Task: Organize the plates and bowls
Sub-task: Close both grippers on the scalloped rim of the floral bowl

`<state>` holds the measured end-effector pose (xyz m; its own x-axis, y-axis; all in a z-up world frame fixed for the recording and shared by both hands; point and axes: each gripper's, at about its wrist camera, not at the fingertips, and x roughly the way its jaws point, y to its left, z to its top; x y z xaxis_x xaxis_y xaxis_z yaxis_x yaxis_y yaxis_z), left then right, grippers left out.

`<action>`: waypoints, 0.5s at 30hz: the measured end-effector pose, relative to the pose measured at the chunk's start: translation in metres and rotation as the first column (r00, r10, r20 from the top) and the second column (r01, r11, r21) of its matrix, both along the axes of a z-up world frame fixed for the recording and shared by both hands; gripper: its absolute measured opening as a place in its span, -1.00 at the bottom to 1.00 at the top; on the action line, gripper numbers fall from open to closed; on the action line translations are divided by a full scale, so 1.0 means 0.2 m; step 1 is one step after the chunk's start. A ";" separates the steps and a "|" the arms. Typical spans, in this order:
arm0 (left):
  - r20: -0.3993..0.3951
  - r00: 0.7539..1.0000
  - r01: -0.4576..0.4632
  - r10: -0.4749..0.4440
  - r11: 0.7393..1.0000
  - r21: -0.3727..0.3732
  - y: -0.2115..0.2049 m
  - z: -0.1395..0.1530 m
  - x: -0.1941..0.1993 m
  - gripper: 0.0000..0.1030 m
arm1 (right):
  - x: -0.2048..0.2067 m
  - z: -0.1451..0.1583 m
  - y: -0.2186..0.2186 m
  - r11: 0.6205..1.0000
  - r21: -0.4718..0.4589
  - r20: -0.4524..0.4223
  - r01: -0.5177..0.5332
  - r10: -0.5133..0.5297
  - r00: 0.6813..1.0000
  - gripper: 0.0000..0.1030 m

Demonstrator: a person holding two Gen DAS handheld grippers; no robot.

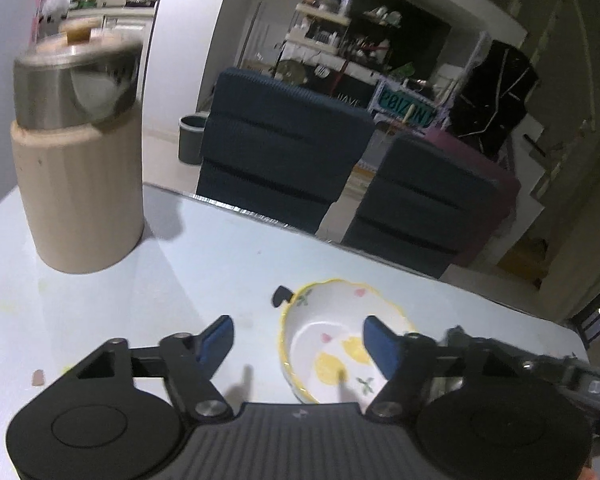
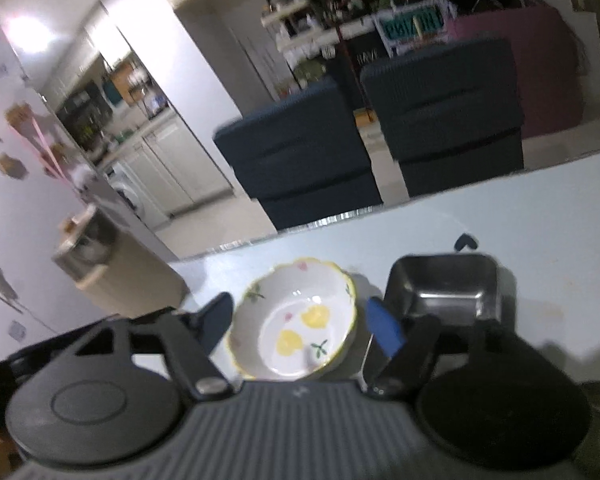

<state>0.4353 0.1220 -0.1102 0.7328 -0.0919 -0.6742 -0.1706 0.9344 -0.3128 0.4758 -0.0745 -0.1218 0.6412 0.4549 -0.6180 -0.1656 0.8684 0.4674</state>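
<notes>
Between the blue pads of the left gripper [image 1: 298,344] a wide gap is seen, and nothing is clamped in it: the jaws stand apart, with the left pad over bare table and the right pad over the inner right side of a white bowl [image 1: 332,344]. Whether that pad touches the bowl cannot be told. The bowl, scalloped at a yellow rim and painted with yellow fruit and small leaves, is set upright on the pale tabletop [image 1: 180,280] near its far edge. A small dark heart-shaped mark [image 1: 281,295] is seen just beside the bowl's upper left rim. Further left, a beige canister [image 1: 80,192] with a steel lid is stood on the table, well apart from the bowl. Two dark blue chairs [image 1: 284,160] are drawn up behind the table's far edge. From the right wrist view, the right gripper [image 2: 300,326] is likewise held apart and empty, and the same bowl [image 2: 296,320] is framed between its fingers, no contact being visible. Just beside the bowl, on its right, a square dark metal dish [image 2: 444,288] is placed; it is partly covered by the right finger. Another dark heart mark [image 2: 466,242] lies just beyond that dish.
</notes>
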 end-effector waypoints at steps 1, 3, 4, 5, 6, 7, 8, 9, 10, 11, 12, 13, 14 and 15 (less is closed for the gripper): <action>-0.004 1.000 -0.003 0.003 1.000 -0.017 0.02 -0.03 0.03 0.16 | 0.03 -0.04 0.02 1.000 -0.009 -0.012 -0.005 0.005 1.000 0.17; -0.007 1.000 -0.016 0.015 0.998 -0.060 0.06 -0.08 0.07 0.12 | 0.10 -0.09 0.06 0.999 -0.037 -0.042 -0.004 0.003 0.999 -0.20; -0.007 1.000 -0.021 0.020 0.996 -0.082 0.07 -0.10 0.09 0.11 | 0.15 -0.12 0.07 0.998 -0.061 -0.057 0.002 -0.006 0.998 -0.30; -0.006 1.000 -0.021 0.021 0.995 -0.102 0.08 -0.13 0.11 0.10 | 0.18 -0.15 0.08 0.996 -0.086 -0.067 0.010 -0.015 0.998 -0.41; -0.005 1.000 -0.019 0.019 0.994 -0.111 0.08 -0.14 0.12 0.09 | 0.20 -0.15 0.09 0.994 -0.105 -0.072 0.011 -0.019 0.997 -0.46; -0.007 1.000 -0.017 0.017 0.993 -0.116 0.07 -0.16 0.13 0.09 | 0.23 -0.17 0.10 0.992 -0.123 -0.079 0.010 -0.019 0.997 -0.50; -0.011 1.000 -0.016 0.015 0.993 -0.121 0.07 -0.18 0.14 0.08 | 0.25 -0.19 0.12 0.990 -0.142 -0.086 0.011 -0.023 0.996 -0.53; -0.016 1.000 -0.015 0.013 0.992 -0.127 0.07 -0.20 0.15 0.03 | 0.28 -0.20 0.13 0.987 -0.162 -0.088 0.012 -0.027 0.996 -0.53; -0.024 1.000 -0.015 0.012 0.991 -0.133 0.08 -0.22 0.16 -0.03 | 0.29 -0.22 0.13 0.985 -0.174 -0.089 0.010 -0.026 0.996 -0.54; -0.028 1.000 -0.014 0.010 0.991 -0.135 0.08 -0.23 0.17 -0.03 | 0.33 -0.24 0.14 0.982 -0.188 -0.092 0.007 -0.024 0.995 -0.55; -0.029 1.000 -0.013 0.009 0.991 -0.137 0.07 -0.24 0.18 -0.03 | 0.35 -0.26 0.16 0.978 -0.208 -0.095 0.000 -0.020 0.995 -0.58; -0.031 0.999 -0.011 0.007 0.990 -0.140 0.08 -0.25 0.18 -0.03 | 0.37 -0.27 0.18 0.972 -0.235 -0.093 -0.011 -0.011 0.996 -0.66; -0.034 0.999 -0.009 0.005 0.989 -0.145 0.08 -0.26 0.18 -0.03 | 0.37 -0.28 0.19 0.964 -0.264 -0.091 -0.028 0.004 0.996 -0.74; -0.038 0.999 -0.008 0.003 0.989 -0.146 0.08 -0.27 0.19 -0.05 | 0.38 -0.29 0.21 0.956 -0.290 -0.090 -0.050 0.025 0.996 -0.76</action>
